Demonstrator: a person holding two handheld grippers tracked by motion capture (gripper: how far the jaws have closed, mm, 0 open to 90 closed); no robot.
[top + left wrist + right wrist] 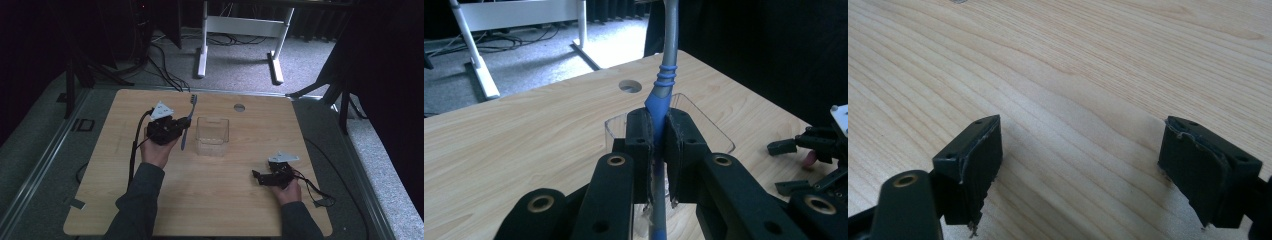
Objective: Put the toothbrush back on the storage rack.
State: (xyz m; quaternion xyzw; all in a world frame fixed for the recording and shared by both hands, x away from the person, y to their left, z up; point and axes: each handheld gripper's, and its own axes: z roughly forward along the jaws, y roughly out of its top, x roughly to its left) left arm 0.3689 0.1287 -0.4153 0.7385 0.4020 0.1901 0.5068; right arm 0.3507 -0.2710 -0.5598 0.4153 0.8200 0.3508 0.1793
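Between left gripper (656, 142) jaws: toothbrush (663, 85) clamped mid-handle, bristle end away (likely so the handle drops in first) | toothbrush just left of clear container (212, 135), above table (100, 200) | right gripper (1080, 170) jaws wide apart, nothing held, parked well right of container, near table edge

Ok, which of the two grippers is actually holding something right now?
The left gripper, beside the clear container: it is shut on the blue toothbrush. The right gripper sits open over bare table.
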